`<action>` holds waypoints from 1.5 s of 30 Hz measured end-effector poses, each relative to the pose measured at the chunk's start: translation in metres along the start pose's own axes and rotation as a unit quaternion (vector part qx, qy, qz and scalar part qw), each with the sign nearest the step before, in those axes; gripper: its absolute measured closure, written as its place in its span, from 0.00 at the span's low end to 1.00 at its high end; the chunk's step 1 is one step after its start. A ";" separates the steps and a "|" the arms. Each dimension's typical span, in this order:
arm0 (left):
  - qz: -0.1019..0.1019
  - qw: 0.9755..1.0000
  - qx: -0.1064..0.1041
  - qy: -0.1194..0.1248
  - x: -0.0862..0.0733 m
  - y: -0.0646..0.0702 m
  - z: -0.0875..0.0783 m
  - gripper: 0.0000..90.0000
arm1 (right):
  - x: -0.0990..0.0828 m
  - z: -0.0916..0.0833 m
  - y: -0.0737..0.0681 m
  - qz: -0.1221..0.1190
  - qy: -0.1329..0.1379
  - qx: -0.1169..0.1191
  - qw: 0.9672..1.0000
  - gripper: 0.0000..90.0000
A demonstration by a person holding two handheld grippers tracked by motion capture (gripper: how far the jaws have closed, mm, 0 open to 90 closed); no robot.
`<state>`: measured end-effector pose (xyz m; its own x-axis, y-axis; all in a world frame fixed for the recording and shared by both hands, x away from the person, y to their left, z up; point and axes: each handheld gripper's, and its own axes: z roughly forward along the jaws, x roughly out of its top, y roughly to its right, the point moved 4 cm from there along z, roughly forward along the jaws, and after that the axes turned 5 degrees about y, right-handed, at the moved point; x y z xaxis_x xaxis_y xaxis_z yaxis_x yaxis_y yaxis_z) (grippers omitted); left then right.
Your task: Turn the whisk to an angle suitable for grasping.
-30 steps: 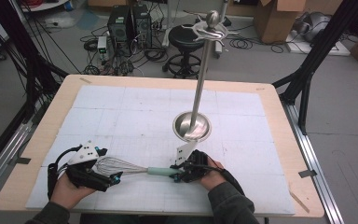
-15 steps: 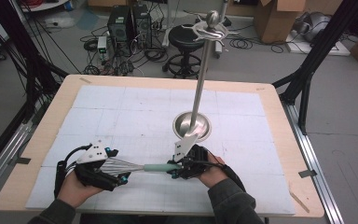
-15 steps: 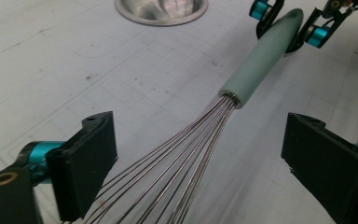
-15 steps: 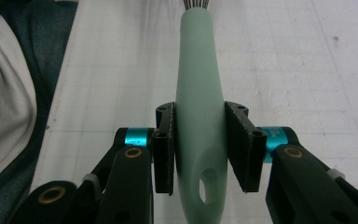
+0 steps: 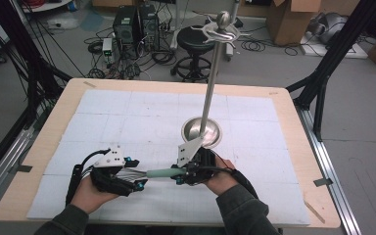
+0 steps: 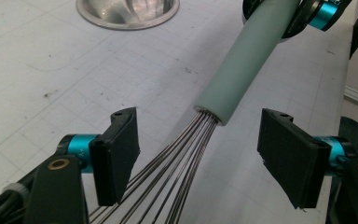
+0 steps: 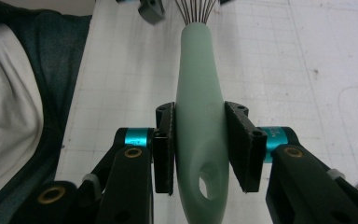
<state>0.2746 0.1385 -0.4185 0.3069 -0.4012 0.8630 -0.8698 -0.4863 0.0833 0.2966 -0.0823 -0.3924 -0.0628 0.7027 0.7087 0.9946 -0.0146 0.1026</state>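
Observation:
A whisk with a pale green handle (image 5: 161, 173) and thin steel wires (image 5: 133, 172) hangs level just above the near part of the table. My right gripper (image 5: 178, 175) is shut on the handle; in the right gripper view both pads press the handle (image 7: 198, 84) near its hanging hole, right gripper (image 7: 199, 142). My left gripper (image 5: 135, 173) straddles the wires. In the left gripper view the wires (image 6: 186, 158) run between the two pads with a gap on each side, left gripper (image 6: 199, 149). Its jaws have just been closing around the wires without touching them.
A metal stand with a round dish base (image 5: 201, 131) and a tall pole topped by hooks (image 5: 220, 28) rises just behind the right gripper. The white mat (image 5: 127, 117) covers the wooden table (image 5: 293, 147). The person's sleeves come in at the near edge.
The left gripper has slid right along the wires toward the handle and its jaws have narrowed. The right gripper has lifted the whisk a little off the mat.

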 end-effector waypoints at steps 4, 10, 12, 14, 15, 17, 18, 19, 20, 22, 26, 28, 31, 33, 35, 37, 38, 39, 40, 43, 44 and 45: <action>-0.001 1.000 -0.011 0.000 0.004 0.000 0.005 0.40 | 0.009 -0.003 -0.001 -0.008 -0.003 -0.002 1.000 0.73; 0.009 0.999 -0.030 -0.008 0.009 0.003 0.012 0.46 | 0.016 -0.005 -0.001 -0.011 -0.003 0.000 1.000 0.73; 0.012 0.999 -0.032 -0.011 0.009 0.003 0.013 0.49 | 0.017 -0.005 -0.001 -0.009 -0.004 0.000 1.000 0.73; 0.017 0.999 -0.033 -0.015 0.011 0.004 0.015 0.52 | 0.019 -0.006 -0.001 -0.010 -0.002 0.001 1.000 0.73; 0.018 0.999 -0.034 -0.017 0.012 0.005 0.017 0.54 | 0.020 -0.006 -0.001 -0.007 -0.001 0.003 1.000 0.73; 0.028 0.999 -0.039 -0.021 0.016 0.008 0.021 0.57 | 0.021 -0.007 -0.002 -0.008 0.000 0.001 1.000 0.73; 0.028 0.999 -0.039 -0.021 0.016 0.008 0.021 0.59 | 0.021 -0.007 -0.002 -0.008 0.000 0.001 1.000 0.73; 0.035 0.998 -0.042 -0.023 0.019 0.010 0.024 0.60 | 0.022 -0.007 -0.001 -0.011 -0.001 0.000 1.000 0.73; 0.035 0.998 -0.042 -0.023 0.019 0.010 0.024 0.60 | 0.022 -0.007 -0.001 -0.011 -0.001 0.000 1.000 0.73; 0.038 0.998 -0.042 -0.024 0.022 0.011 0.026 0.61 | 0.023 -0.007 -0.002 -0.006 0.000 0.004 1.000 0.73; 0.042 0.998 -0.047 -0.028 0.024 0.011 0.027 0.61 | 0.024 -0.010 -0.002 -0.009 0.001 0.001 1.000 0.73; 0.042 0.998 -0.049 -0.029 0.024 0.012 0.027 0.61 | 0.024 -0.010 -0.002 -0.009 0.001 0.002 1.000 0.73; 0.051 0.997 -0.051 -0.032 0.025 0.012 0.027 0.63 | 0.024 -0.010 -0.002 -0.011 0.004 0.003 1.000 0.73; 0.058 0.996 -0.052 -0.030 0.025 0.012 0.027 0.64 | 0.024 -0.010 -0.002 -0.008 0.006 0.005 1.000 0.73; 0.056 0.997 -0.052 -0.027 0.026 0.013 0.027 0.64 | 0.024 -0.011 -0.001 -0.005 0.009 0.007 1.000 0.72; 0.060 0.996 -0.053 -0.027 0.026 0.012 0.026 0.65 | 0.024 -0.012 -0.001 -0.001 0.013 0.003 1.000 0.72; 0.060 0.996 -0.053 -0.027 0.026 0.012 0.026 0.65 | 0.024 -0.012 0.000 -0.002 0.017 0.004 1.000 0.72; 0.061 0.996 -0.051 -0.029 0.026 0.013 0.025 0.66 | 0.024 -0.012 0.001 -0.002 0.019 0.004 1.000 0.72; 0.061 0.996 -0.052 -0.027 0.026 0.013 0.025 0.66 | 0.023 -0.013 0.001 0.001 0.020 0.004 1.000 0.72; 0.063 0.996 -0.054 -0.027 0.026 0.013 0.025 0.67 | 0.022 -0.014 0.001 0.006 0.022 0.008 1.000 0.71; 0.063 0.996 -0.054 -0.027 0.026 0.013 0.025 0.67 | 0.022 -0.014 0.001 0.006 0.022 0.008 1.000 0.71; 0.062 0.996 -0.057 -0.026 0.026 0.013 0.025 0.67 | 0.021 -0.015 0.002 0.009 0.027 0.007 1.000 0.71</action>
<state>0.2805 0.1024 -0.4073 0.2107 -0.4939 0.8436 -0.9395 -0.3407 0.0352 0.2959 -0.0784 -0.3671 -0.0482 0.6637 0.7464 0.9967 -0.0170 0.0795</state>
